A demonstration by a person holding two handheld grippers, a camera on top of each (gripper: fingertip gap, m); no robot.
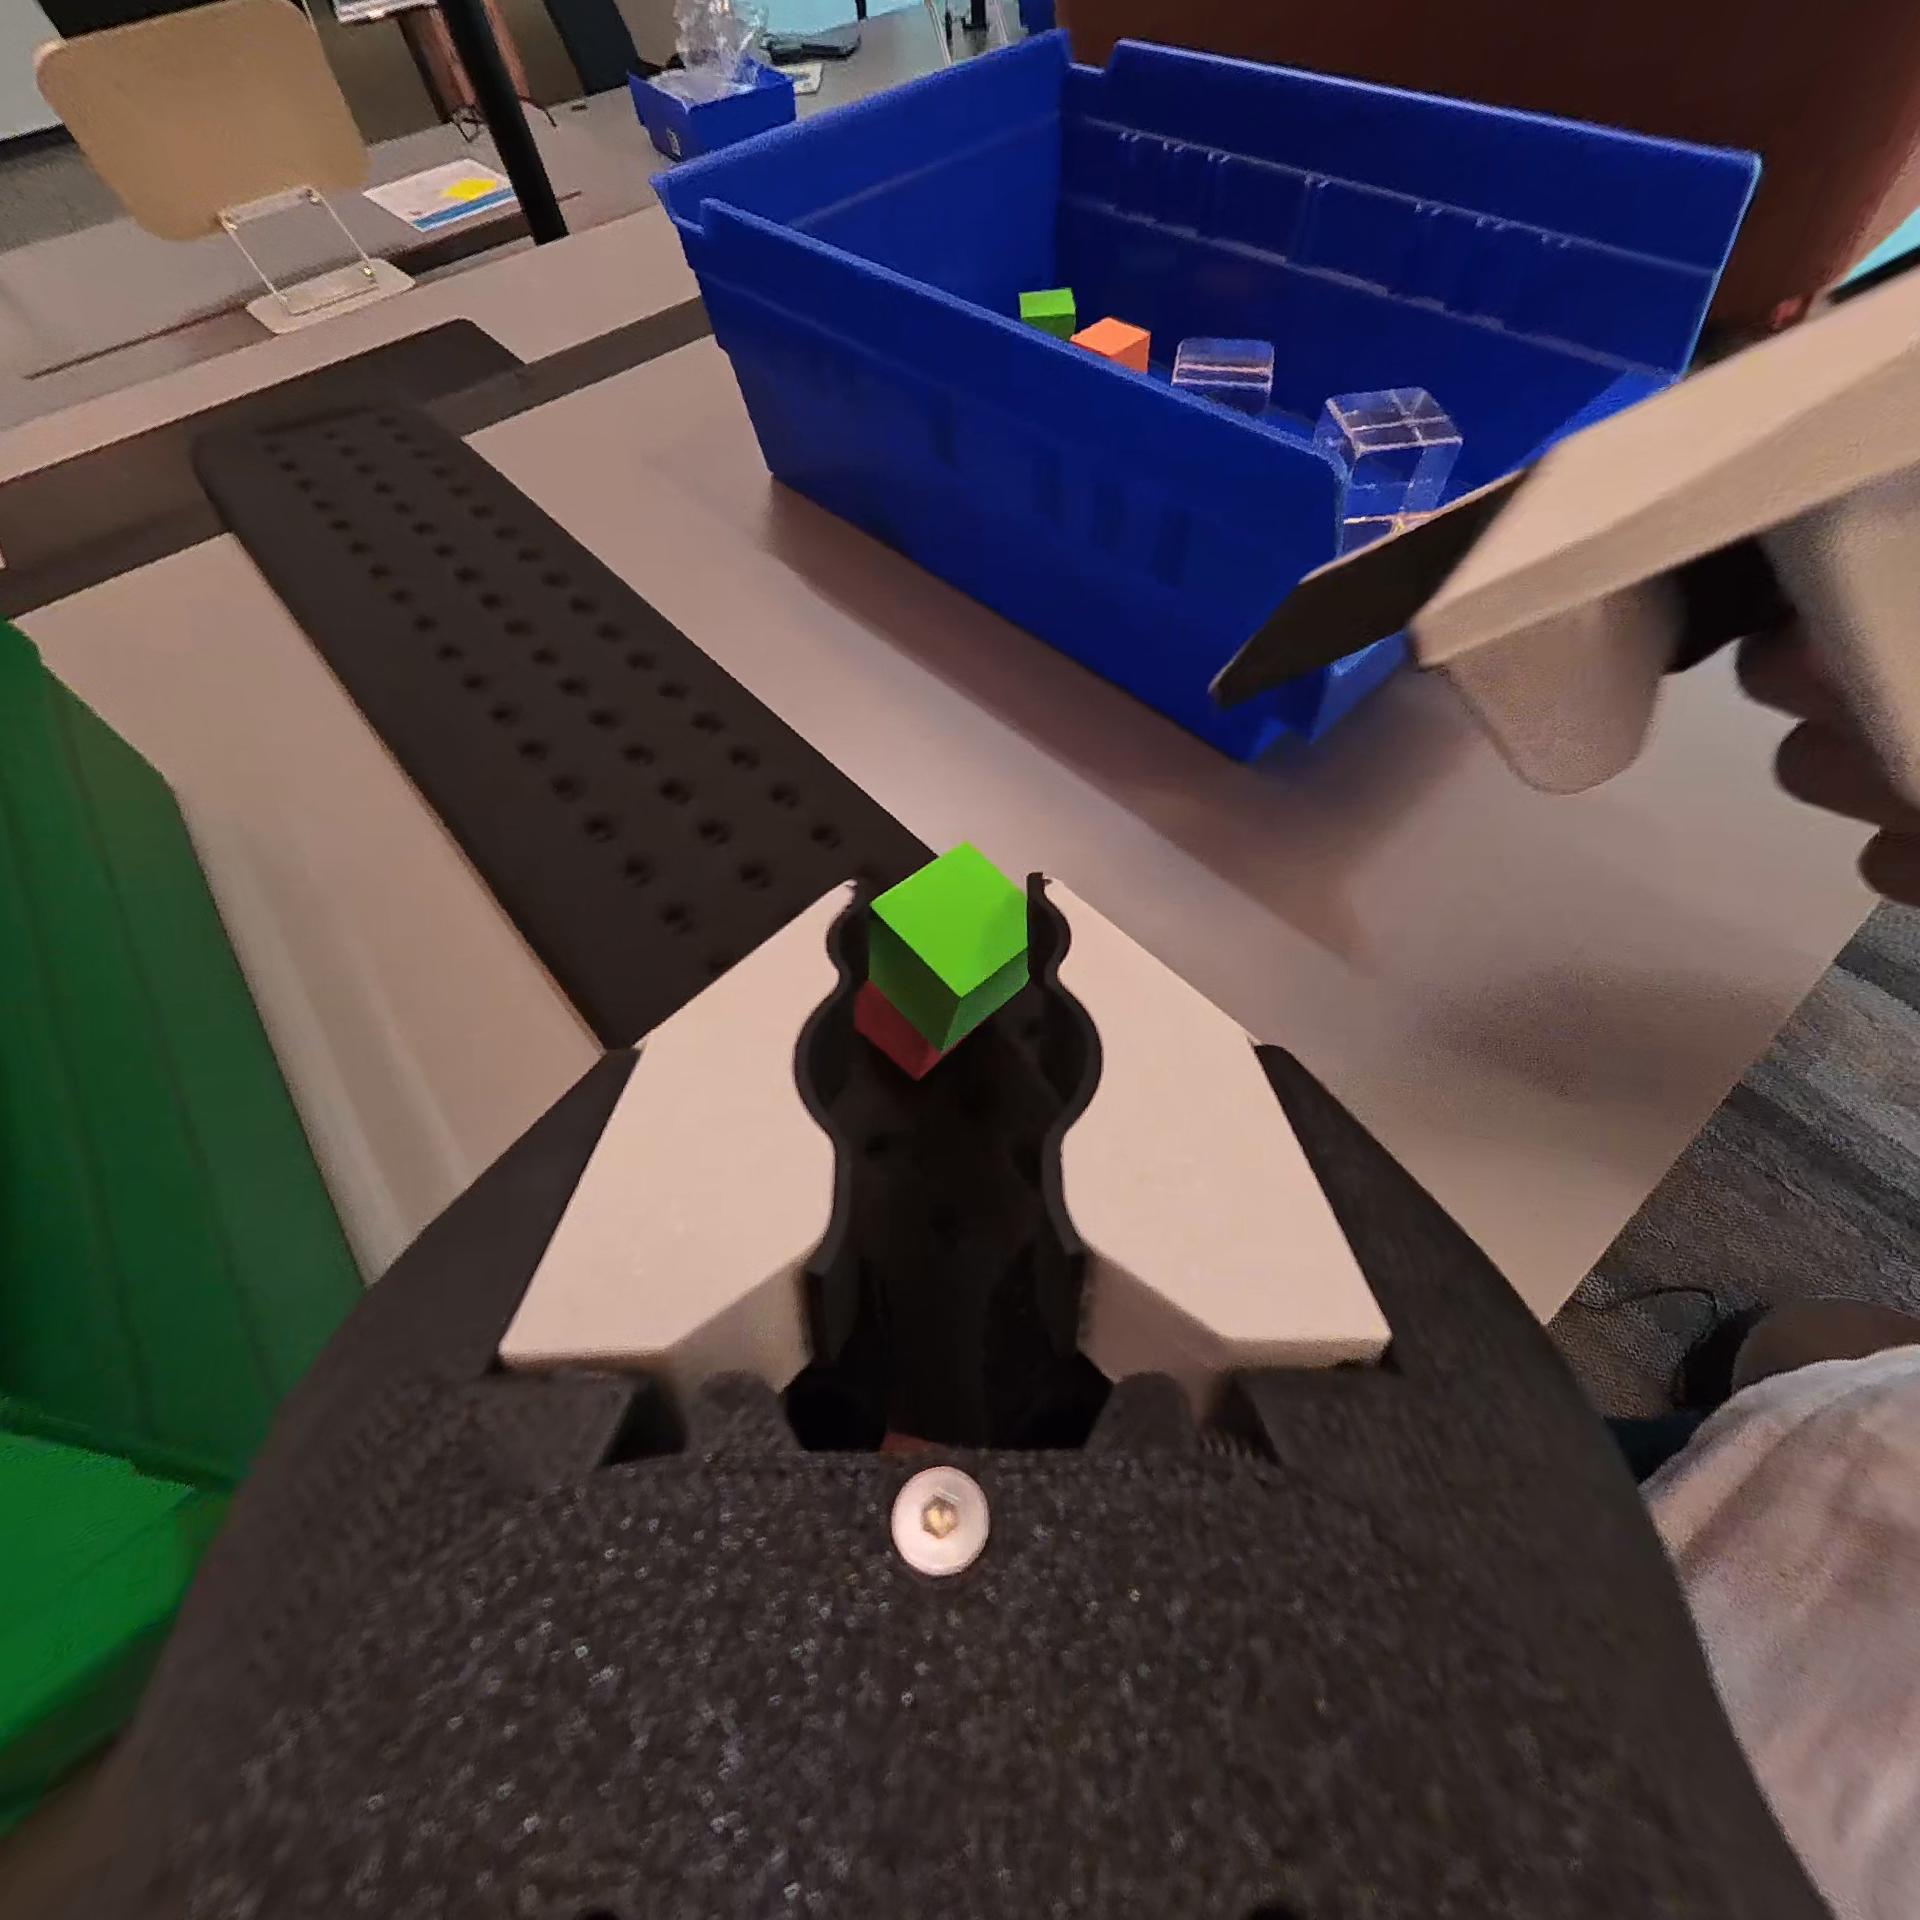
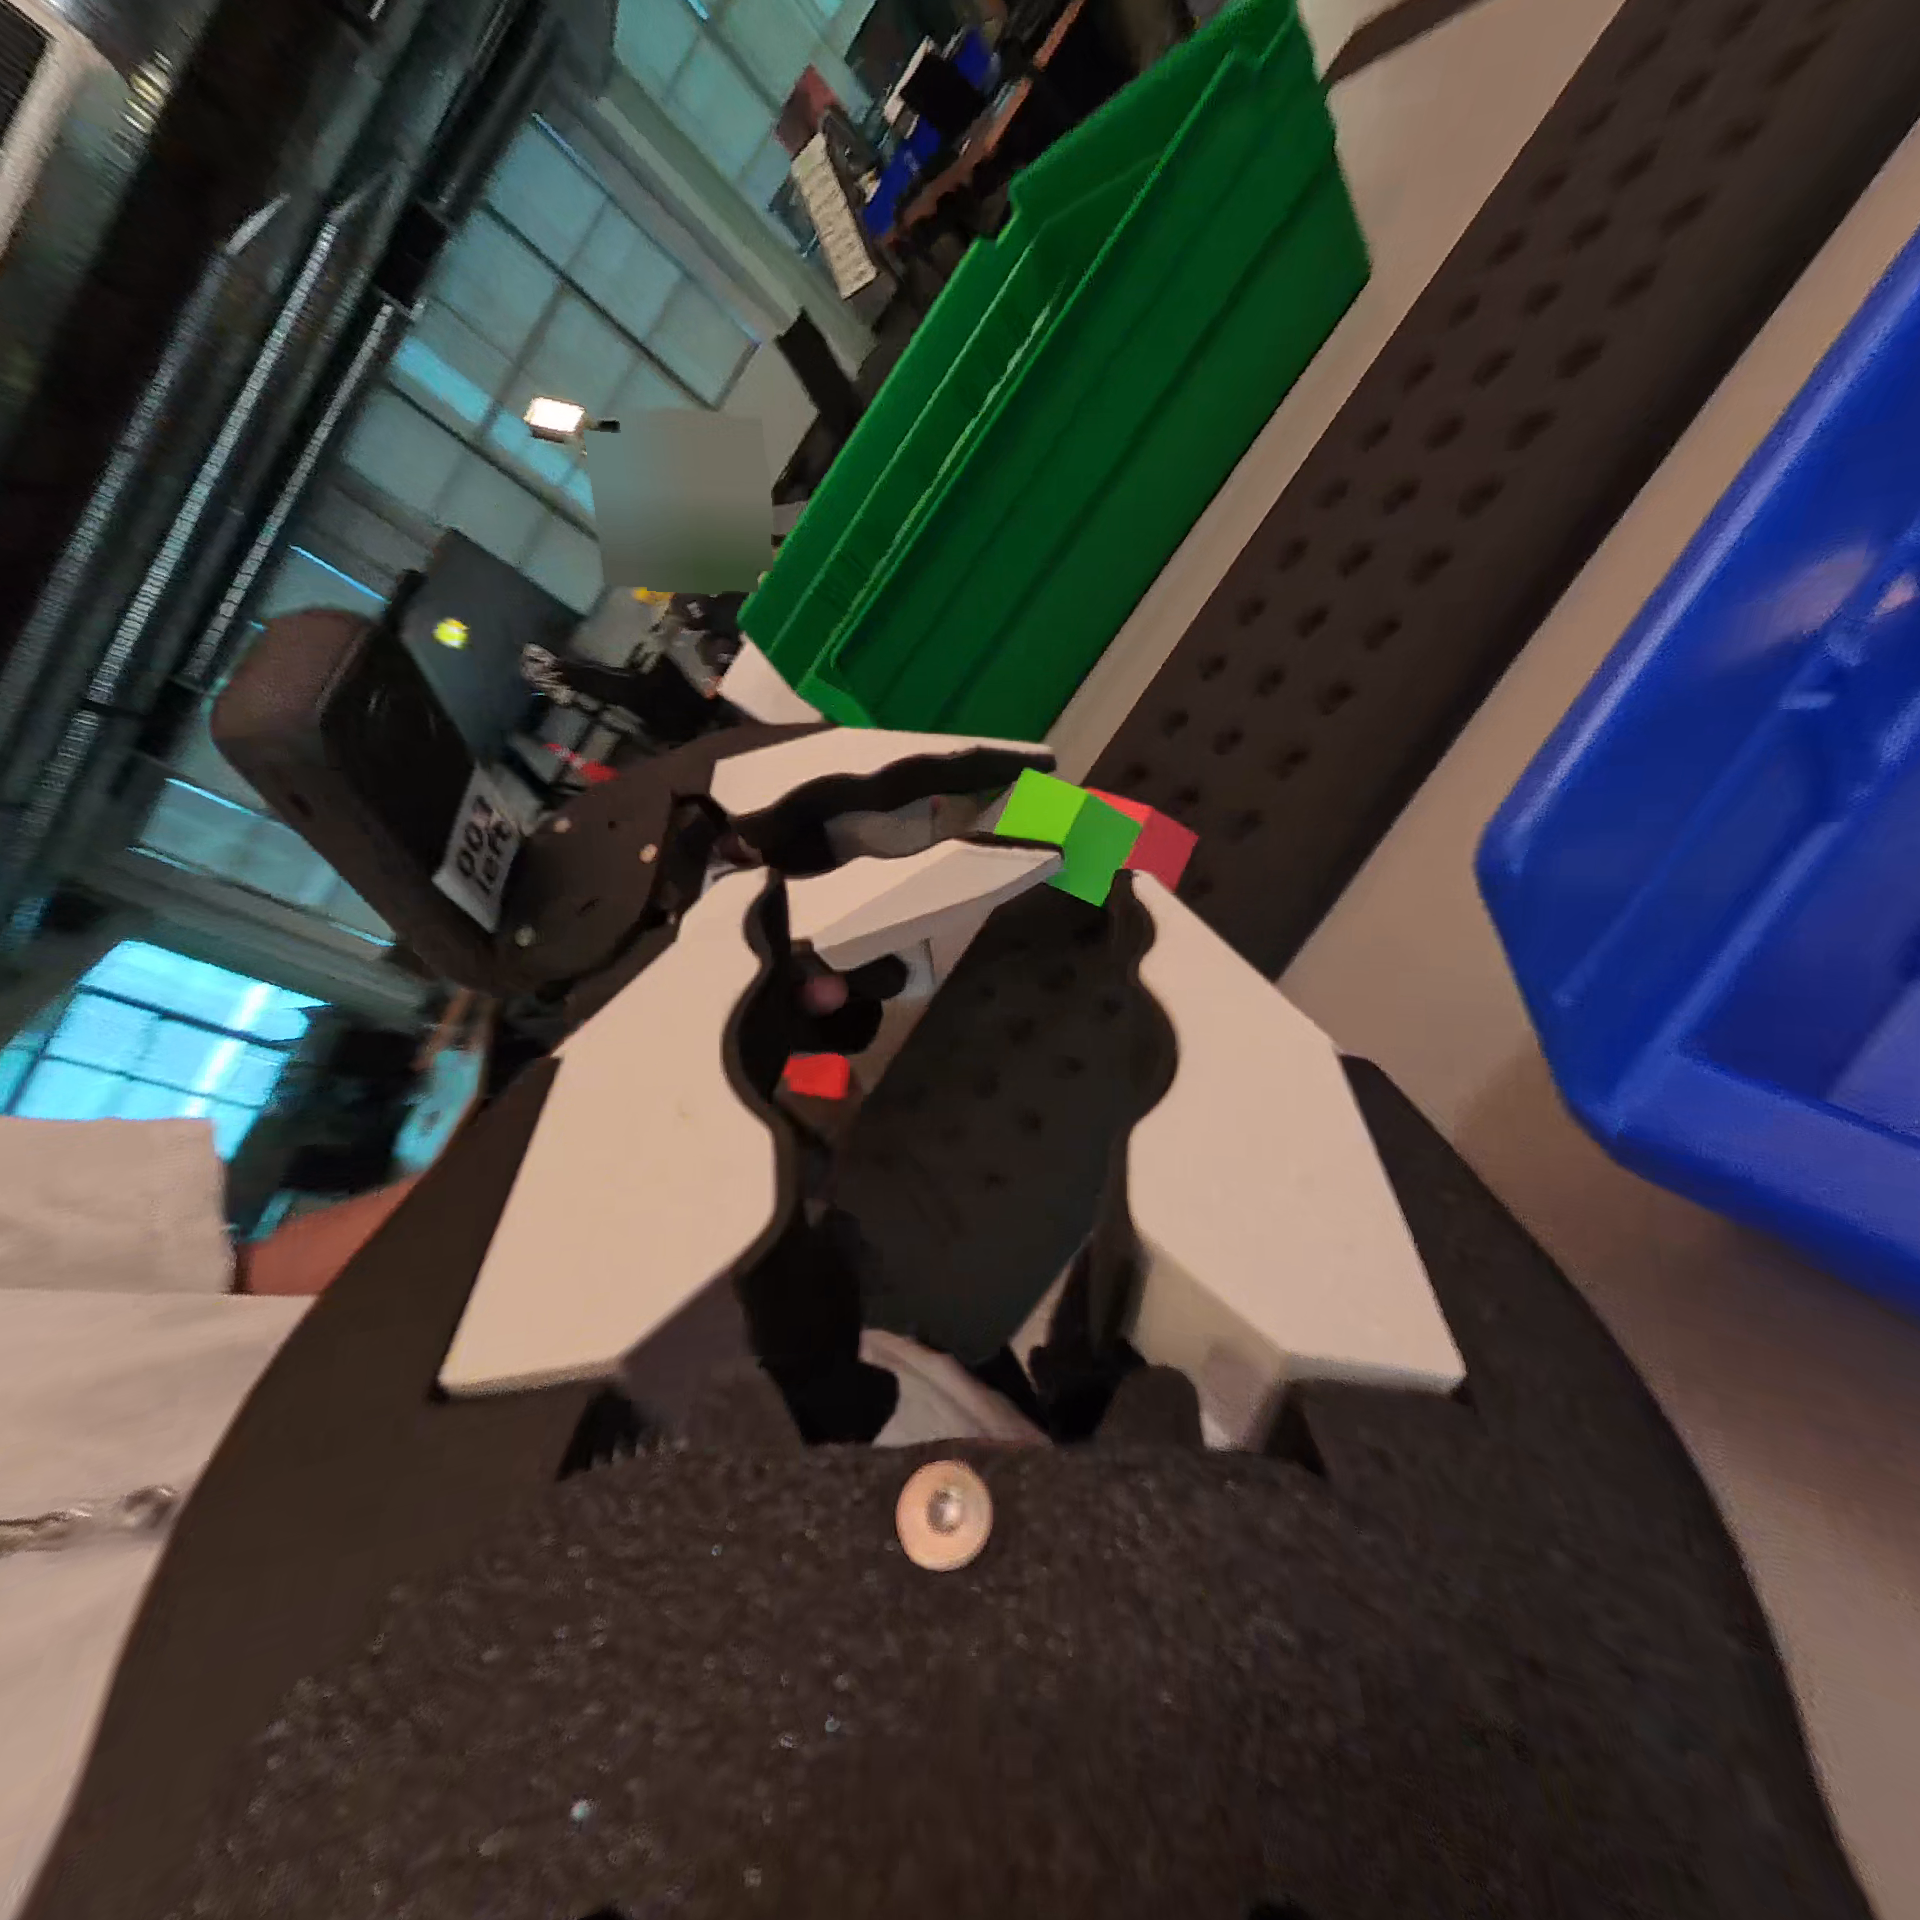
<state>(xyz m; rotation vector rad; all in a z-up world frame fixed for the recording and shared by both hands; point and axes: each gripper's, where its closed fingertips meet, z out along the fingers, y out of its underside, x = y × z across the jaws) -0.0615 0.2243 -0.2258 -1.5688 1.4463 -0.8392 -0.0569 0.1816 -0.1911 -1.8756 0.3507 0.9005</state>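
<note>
Green cube (image 1: 951,940), stacked on red cube (image 1: 894,1029), is clamped at left gripper (image 1: 948,914) fingertips, frame centre; right gripper (image 2: 940,894) fingers are parted, empty. Tip-only grip: slippage is risked.

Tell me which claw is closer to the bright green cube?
Left. The left claw is shut on the green cube, which sits on a red cube. The right claw is open, beside the cube, with one fingertip close to it.
</note>
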